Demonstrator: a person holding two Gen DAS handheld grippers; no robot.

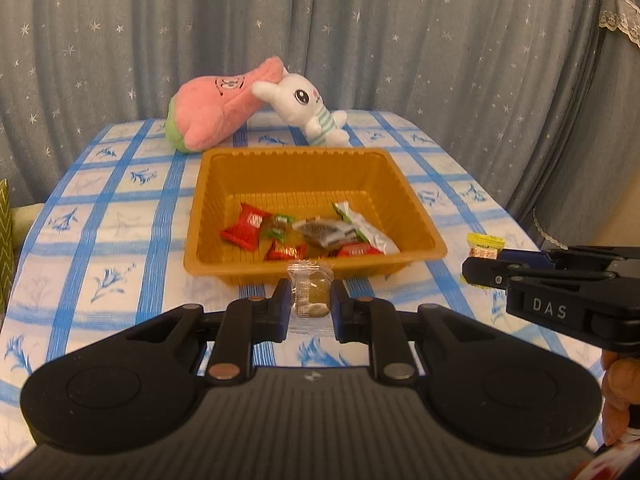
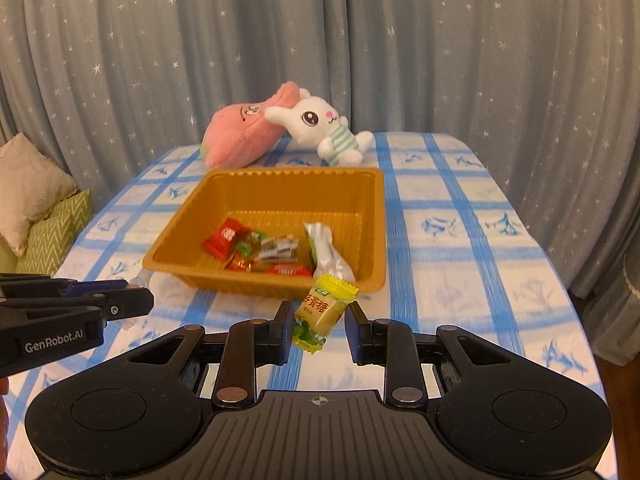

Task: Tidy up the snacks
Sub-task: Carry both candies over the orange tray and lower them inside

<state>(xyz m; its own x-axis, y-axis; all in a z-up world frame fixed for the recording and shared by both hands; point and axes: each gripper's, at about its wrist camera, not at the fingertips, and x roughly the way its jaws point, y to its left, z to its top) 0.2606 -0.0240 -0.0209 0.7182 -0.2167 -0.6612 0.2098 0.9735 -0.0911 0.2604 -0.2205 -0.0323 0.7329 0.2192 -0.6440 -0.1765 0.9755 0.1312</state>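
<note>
In the left wrist view my left gripper is shut on a clear-wrapped snack with a brownish piece inside, held just short of the near wall of the orange tray. Several wrapped snacks, red, green and silver, lie in the tray's near half. To the right, my right gripper carries a yellow candy. In the right wrist view my right gripper is shut on that yellow candy, in front of the orange tray. My left gripper shows at the left.
A pink plush and a white rabbit plush lie behind the tray on the blue-checked tablecloth. Grey starred curtains hang behind the table. Cushions sit off its left edge. A hand holds the right gripper.
</note>
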